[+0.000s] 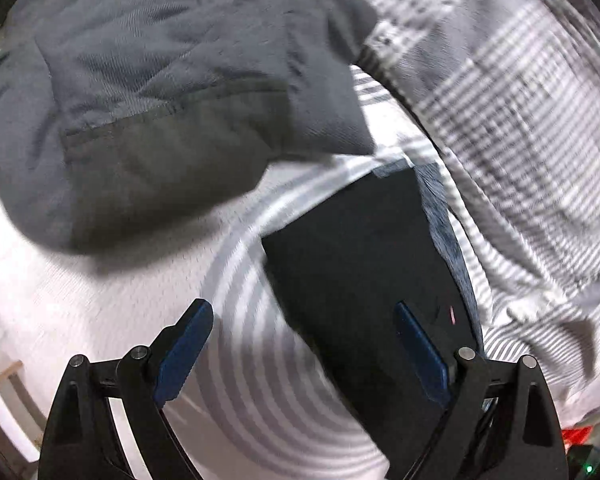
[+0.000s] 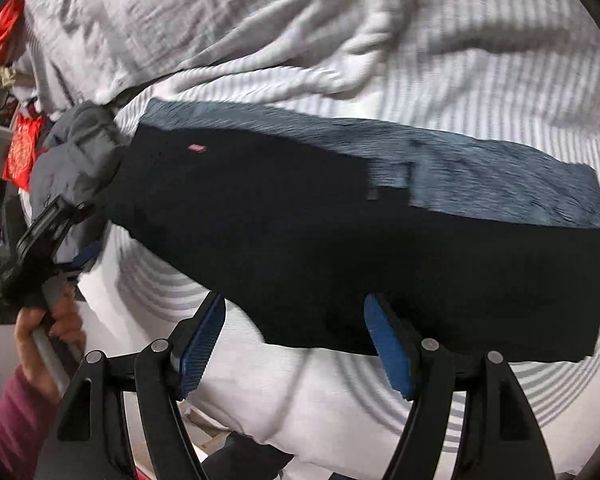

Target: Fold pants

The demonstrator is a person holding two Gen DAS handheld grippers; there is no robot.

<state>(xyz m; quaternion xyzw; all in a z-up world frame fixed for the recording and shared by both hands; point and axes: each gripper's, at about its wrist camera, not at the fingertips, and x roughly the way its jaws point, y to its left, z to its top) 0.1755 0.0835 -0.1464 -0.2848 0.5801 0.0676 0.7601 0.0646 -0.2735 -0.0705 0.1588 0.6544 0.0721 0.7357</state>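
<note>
Dark folded pants [image 2: 340,240] lie flat on the striped bed sheet [image 2: 500,92], with a blue-grey strip of fabric [image 2: 480,172] along their far edge. In the left wrist view the same dark pants [image 1: 360,256] lie ahead and to the right. My left gripper [image 1: 304,344] is open and empty above the sheet, its right finger over the pants' edge. It also shows in the right wrist view [image 2: 56,236] at the left, held by a hand. My right gripper [image 2: 296,340] is open and empty at the near edge of the pants.
A crumpled grey garment [image 1: 160,100] lies on the sheet left of the pants. It also shows in the right wrist view [image 2: 80,156]. A rumpled striped blanket [image 1: 520,120] is bunched beyond. Red items [image 2: 20,152] sit at the bed's left side.
</note>
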